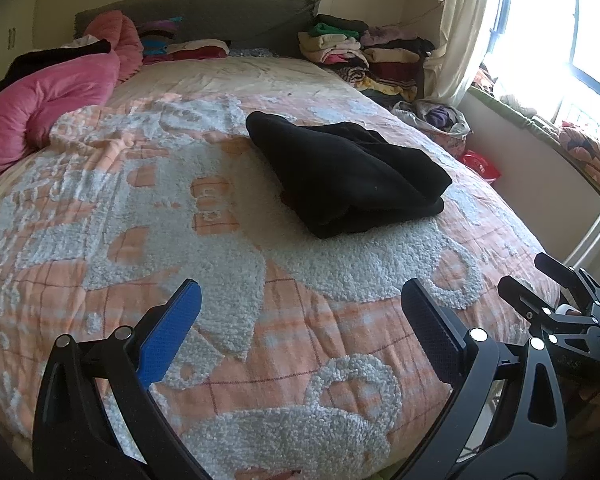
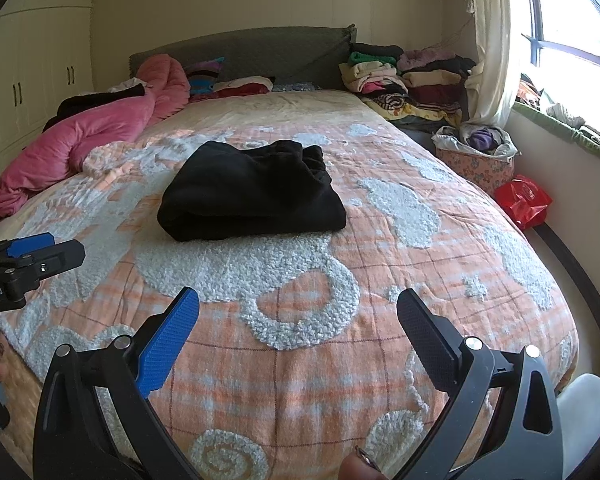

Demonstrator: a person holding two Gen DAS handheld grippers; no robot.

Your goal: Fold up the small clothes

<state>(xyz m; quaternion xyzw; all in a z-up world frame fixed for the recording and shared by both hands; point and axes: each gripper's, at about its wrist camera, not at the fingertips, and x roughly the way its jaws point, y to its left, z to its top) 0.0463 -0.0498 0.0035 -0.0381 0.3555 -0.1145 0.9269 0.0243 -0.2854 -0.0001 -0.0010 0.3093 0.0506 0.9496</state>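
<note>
Black garment lies folded mid-bed on the orange/white bedspread. Left gripper & right gripper hover near the bed's foot w/ jaws wide apart, holding nothing, well short of it.

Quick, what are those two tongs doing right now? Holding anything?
Left tongs: open, holding nothing.
Right tongs: open, holding nothing.
The black garment lies folded on the bed, untouched.
</note>
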